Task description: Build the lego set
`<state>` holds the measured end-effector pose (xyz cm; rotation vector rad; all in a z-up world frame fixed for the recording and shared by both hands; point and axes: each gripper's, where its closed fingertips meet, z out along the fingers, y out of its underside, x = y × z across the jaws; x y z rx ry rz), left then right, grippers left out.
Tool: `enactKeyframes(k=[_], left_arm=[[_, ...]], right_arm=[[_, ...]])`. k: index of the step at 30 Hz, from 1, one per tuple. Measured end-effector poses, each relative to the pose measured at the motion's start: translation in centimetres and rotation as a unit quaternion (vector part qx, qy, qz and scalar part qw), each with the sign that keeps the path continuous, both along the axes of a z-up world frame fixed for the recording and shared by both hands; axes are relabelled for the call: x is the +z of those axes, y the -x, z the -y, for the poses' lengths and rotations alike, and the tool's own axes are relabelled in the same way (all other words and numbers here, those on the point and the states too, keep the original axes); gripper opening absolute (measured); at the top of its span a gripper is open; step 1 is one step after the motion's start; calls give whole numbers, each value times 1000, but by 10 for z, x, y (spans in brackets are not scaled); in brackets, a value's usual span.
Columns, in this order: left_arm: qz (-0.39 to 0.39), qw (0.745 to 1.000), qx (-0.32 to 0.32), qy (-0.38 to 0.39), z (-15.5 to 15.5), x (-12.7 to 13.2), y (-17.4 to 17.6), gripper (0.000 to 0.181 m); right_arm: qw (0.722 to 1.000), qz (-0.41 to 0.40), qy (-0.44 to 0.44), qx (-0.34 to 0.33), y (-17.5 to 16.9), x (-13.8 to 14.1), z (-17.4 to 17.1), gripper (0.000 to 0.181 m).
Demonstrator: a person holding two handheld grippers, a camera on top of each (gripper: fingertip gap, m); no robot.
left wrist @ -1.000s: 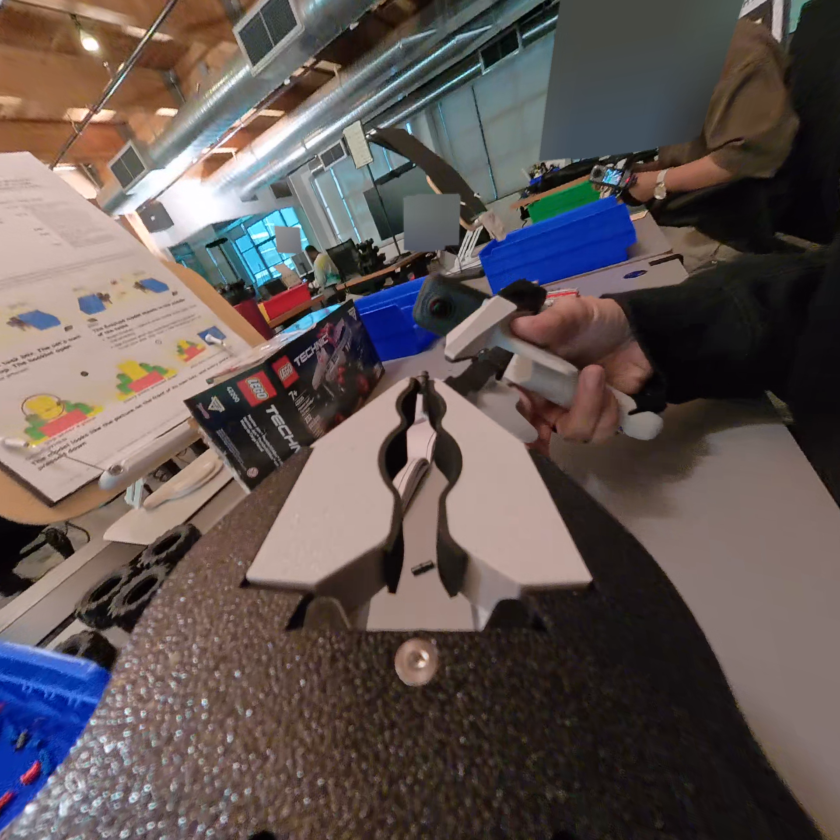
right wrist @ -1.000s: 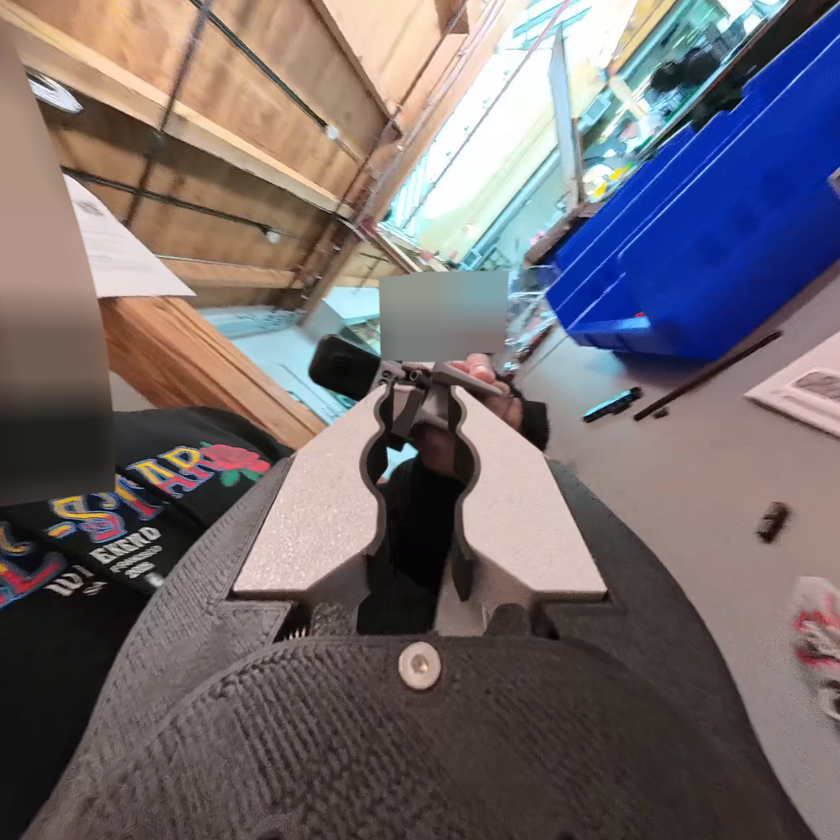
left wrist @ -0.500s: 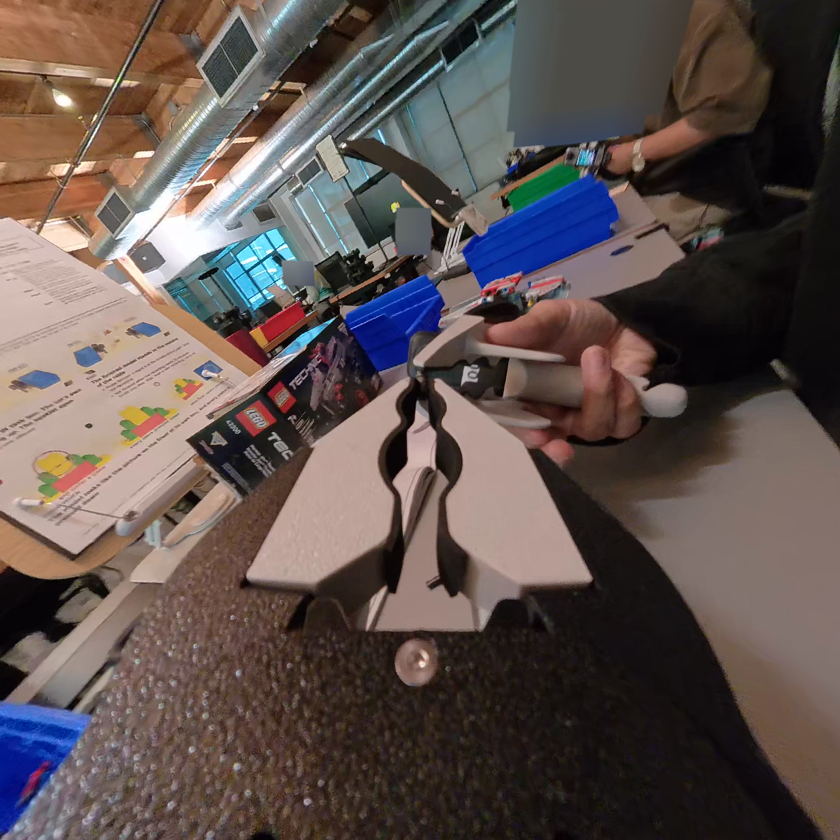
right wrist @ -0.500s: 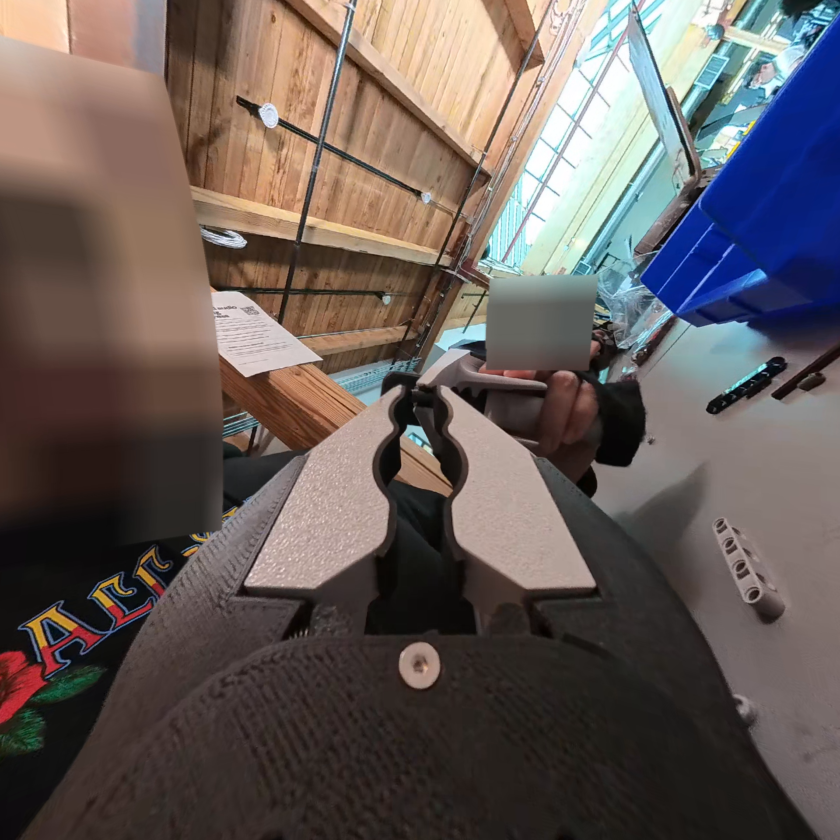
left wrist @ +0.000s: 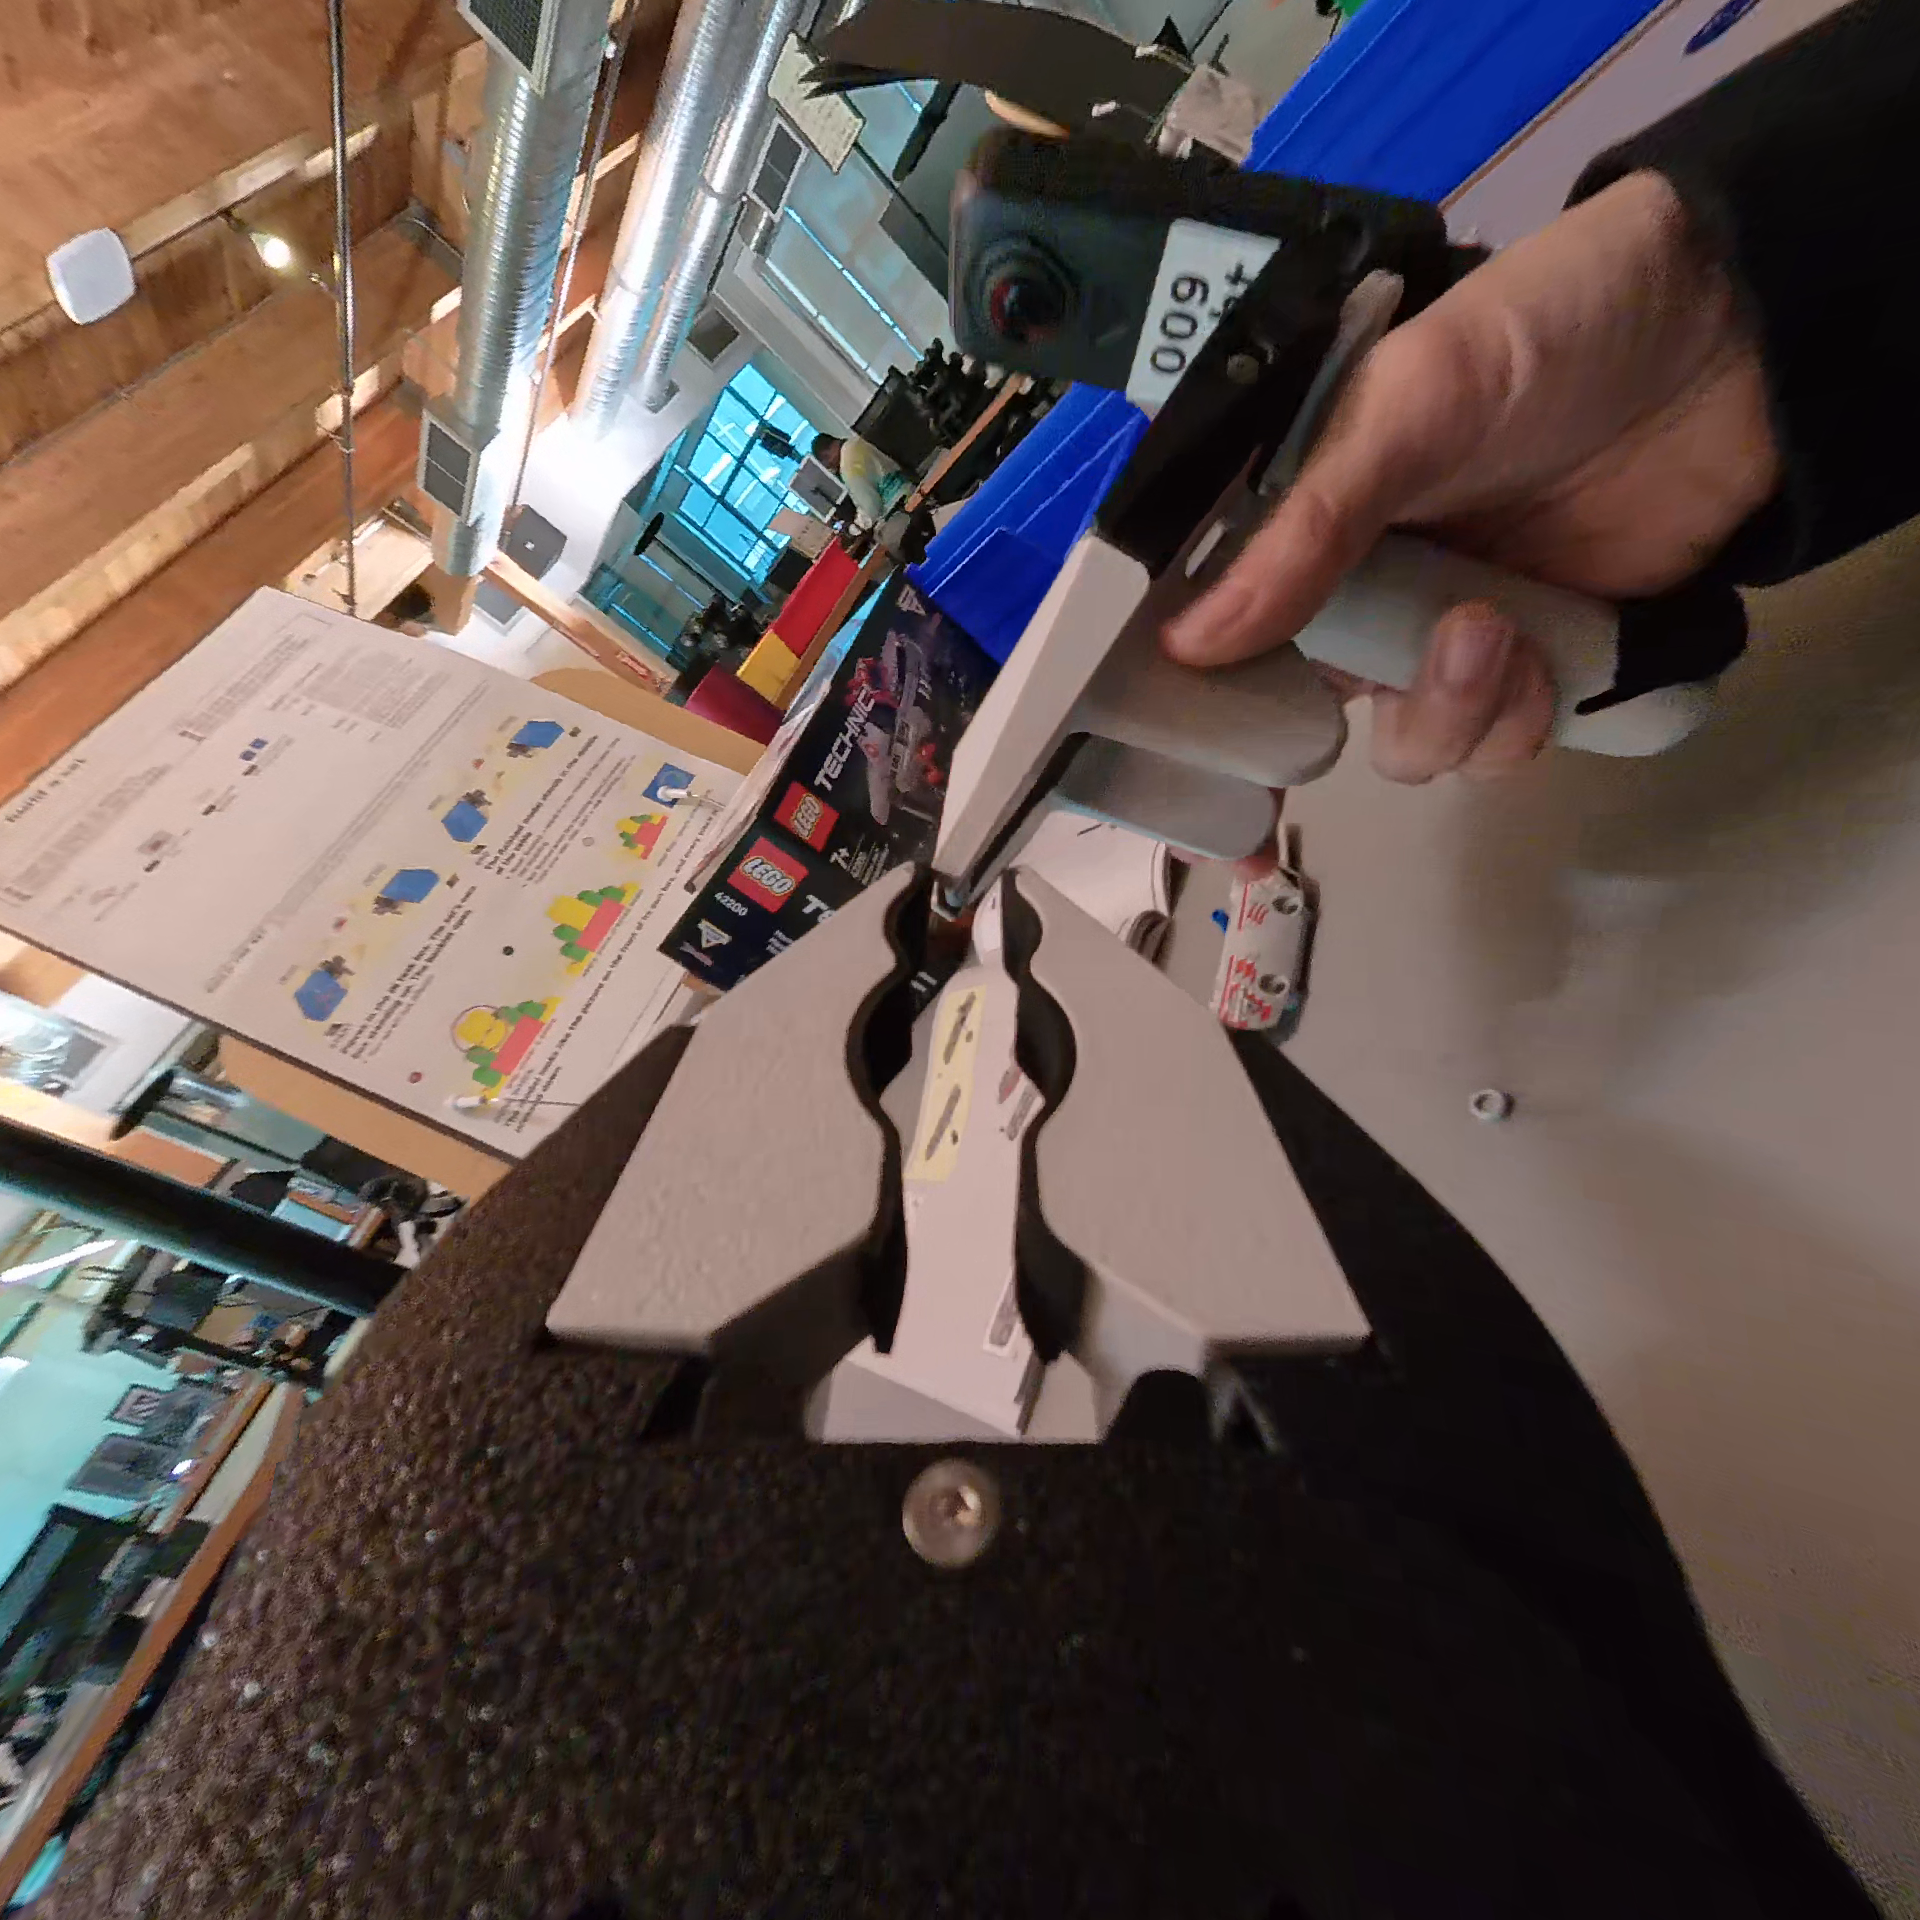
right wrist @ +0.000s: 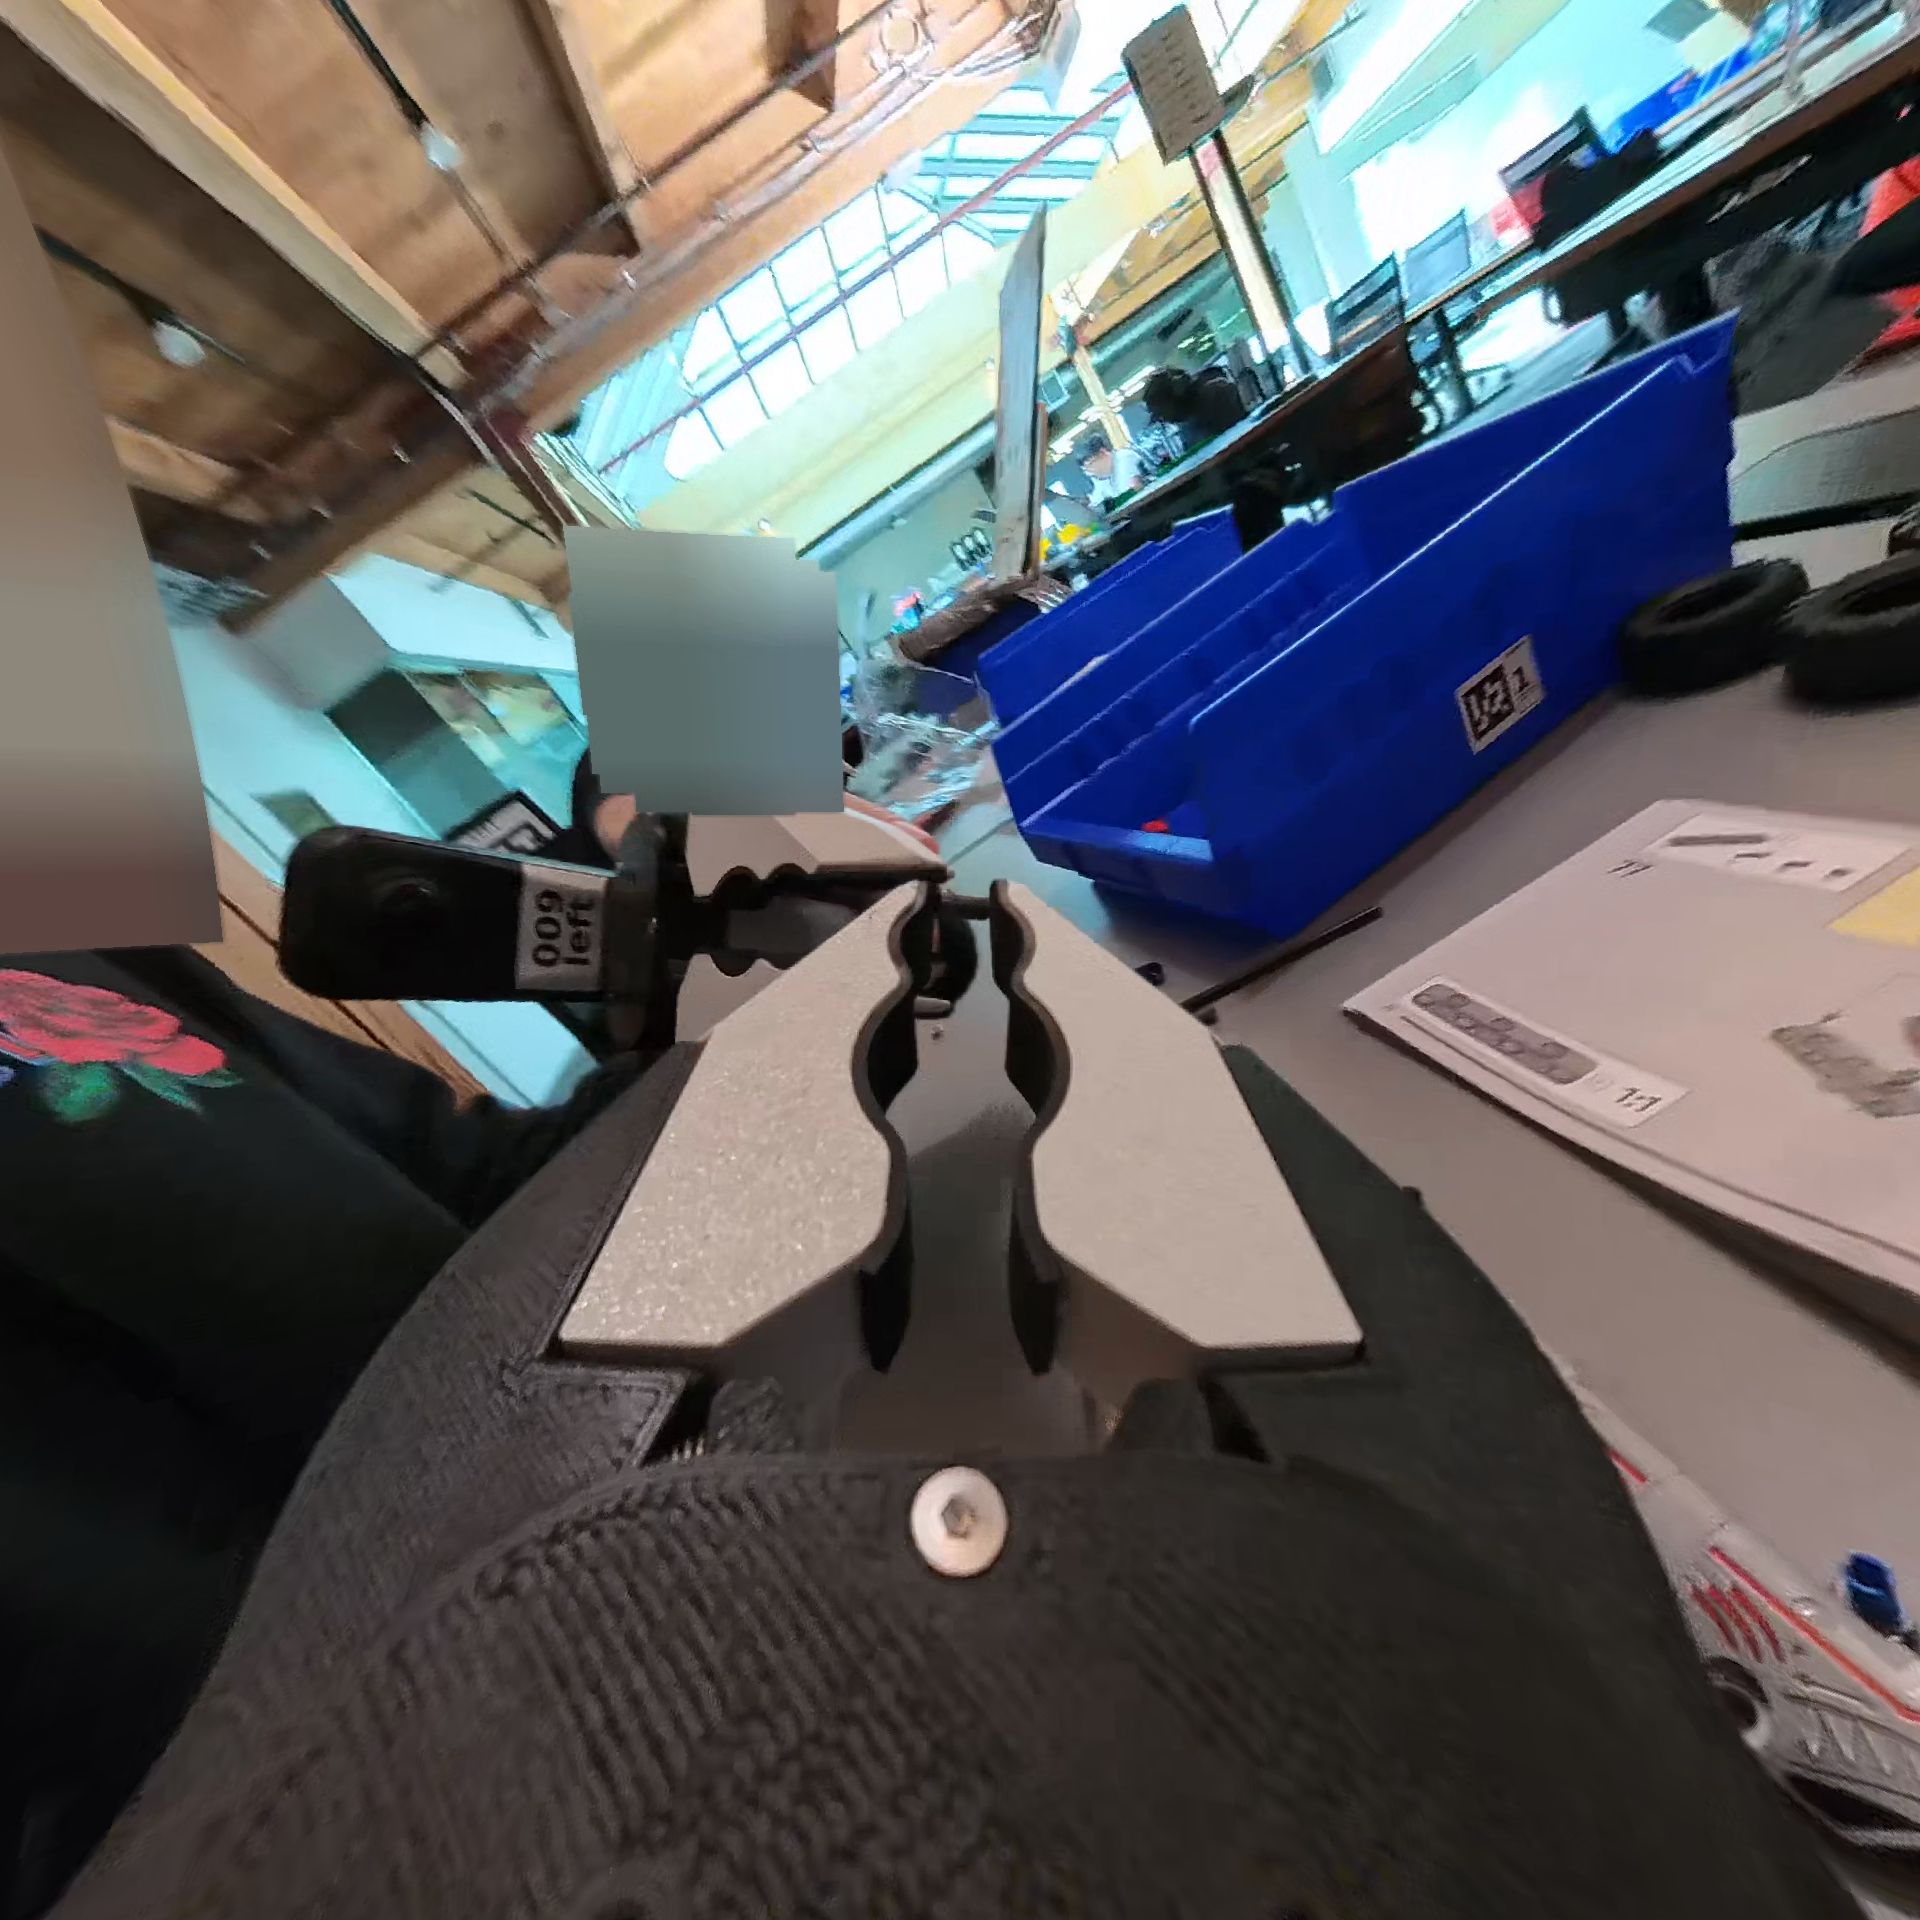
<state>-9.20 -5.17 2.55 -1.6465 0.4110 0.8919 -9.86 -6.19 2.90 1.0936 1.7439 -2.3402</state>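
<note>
My two grippers meet tip to tip above the grey table (left wrist: 1558, 1195). In the left wrist view my left gripper (left wrist: 963, 891) has its jaws a narrow gap apart. The tip of my right gripper (left wrist: 951, 878), held by a hand (left wrist: 1507, 468), pokes into that gap. In the right wrist view my right gripper (right wrist: 958, 896) is nearly closed, with a small dark pin (right wrist: 968, 906) across its tips. The left gripper (right wrist: 914, 881) comes in from the left with its black camera (right wrist: 416, 925). The pin is too small to make out in the left wrist view.
A dark Lego box (left wrist: 831, 831) and a printed sheet on a board (left wrist: 364, 862) stand behind. A white red-striped Lego part (left wrist: 1262, 956) and a small ring (left wrist: 1488, 1103) lie on the table. Blue bins (right wrist: 1351, 675), black tyres (right wrist: 1714, 634), a booklet (right wrist: 1662, 1039) and a white model (right wrist: 1818, 1662) lie to the right. My two grippers' fingertips are within a few centimetres of each other.
Both grippers have rolled and come tip to tip. The left jaws have parted slightly from shut. The right jaws have narrowed onto the small pin.
</note>
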Motion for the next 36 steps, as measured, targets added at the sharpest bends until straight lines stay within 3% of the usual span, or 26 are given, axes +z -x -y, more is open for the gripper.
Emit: enactKeyframes(k=[1, 7, 11, 17, 24, 29, 36], left_arm=[[-6, 1000, 6, 1, 0, -1, 1, 8], [-14, 1000, 14, -16, 3, 4, 2, 4], [34, 998, -16, -47, 4, 6, -3, 4], [107, 988, -66, -95, 3, 11, -11, 3], [120, 986, -71, -97, 5, 10, -9, 2], [157, 976, -91, -121, 6, 18, -12, 2], [192, 957, -153, -154, 11, 28, -22, 2]], right_arm=[[1000, -9, -13, -3, -1, 0, 2, 9], [998, -37, -50, -19, -3, 3, 8, 8], [997, -48, -58, -14, -6, 5, 10, 9], [999, -17, 11, 36, -14, 11, 11, 9], [994, 13, 70, 78, -20, 17, 11, 10], [996, 7, 58, 70, -18, 13, 7, 18], [971, 76, 185, 131, -21, 22, 4, 10]])
